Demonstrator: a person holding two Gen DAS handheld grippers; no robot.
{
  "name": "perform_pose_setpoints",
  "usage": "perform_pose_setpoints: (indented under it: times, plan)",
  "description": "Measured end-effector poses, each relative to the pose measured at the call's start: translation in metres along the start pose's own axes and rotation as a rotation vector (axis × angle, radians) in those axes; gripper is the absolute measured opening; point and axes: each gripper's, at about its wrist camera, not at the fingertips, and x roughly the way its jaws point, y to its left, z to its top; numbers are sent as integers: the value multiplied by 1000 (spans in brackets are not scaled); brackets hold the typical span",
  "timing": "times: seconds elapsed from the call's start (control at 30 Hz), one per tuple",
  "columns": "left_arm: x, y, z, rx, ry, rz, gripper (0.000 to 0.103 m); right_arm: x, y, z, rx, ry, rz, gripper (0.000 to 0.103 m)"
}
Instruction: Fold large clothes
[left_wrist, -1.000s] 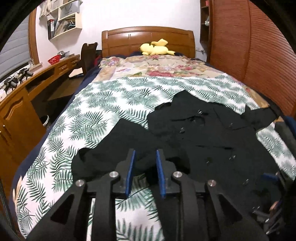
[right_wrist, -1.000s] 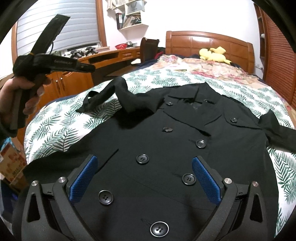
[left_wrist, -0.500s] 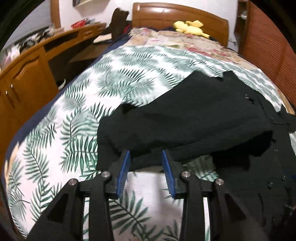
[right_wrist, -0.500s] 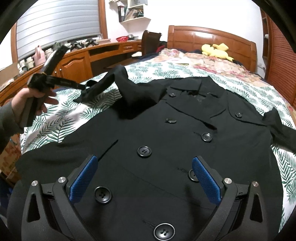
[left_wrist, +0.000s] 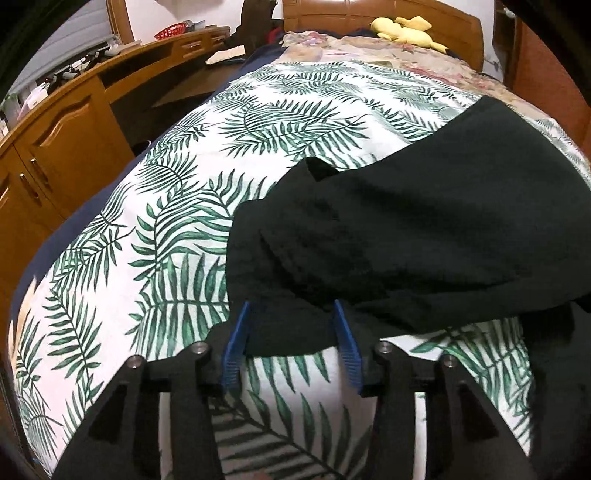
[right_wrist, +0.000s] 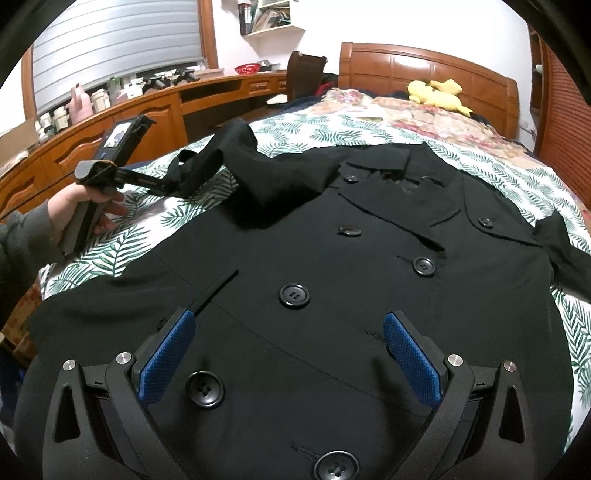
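Lowered left gripper (left_wrist: 291, 332) opening around coat sleeve (left_wrist: 406, 236).

Evenly lit by soft, warm indoor light. Strong fisheye bending and dark vignetting at all corners. Slight softness up close; black fabric swallowing detail.

Matt black woven cloth on the coat (right_wrist: 369, 258), with glossy plastic buttons (right_wrist: 294, 295); leaf-printed cotton bedspread (left_wrist: 258, 110). Polished wood headboard (right_wrist: 424, 74); ribbed blue rubbery pads (right_wrist: 168, 354).
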Motion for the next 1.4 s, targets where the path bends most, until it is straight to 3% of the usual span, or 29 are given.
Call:
perform_pose_setpoints:
  times: [0.03,0.37,0.4,0.53,0.67,0.97,1.13,1.4]
  plan:
    - [2,2,1,-4,2,8,55,0,0,0,-1,1,1,103]
    - [8,15,5,-94,20,-48,56,1,1,-1,2,1,4,103]
    - [7,14,4,-84,15,-47,54,1,1,-1,2,0,3,103]
    - [-1,10,1,-64,-13,-77,24,1,1,-1,3,0,5,103]
    - [-18,3,0,-61,-41,-105,16,3,2,-2,1,4,2,103]
    - [-114,-47,21,26,-216,-129,8,-21,-2,4,0,-41,-12,103]
    - [-178,-92,24,71,-319,-205,7,-39,-9,9,8,-83,-32,103]
    - [-251,-172,7,180,-391,-317,7,-77,-25,13,33,-150,-70,103]
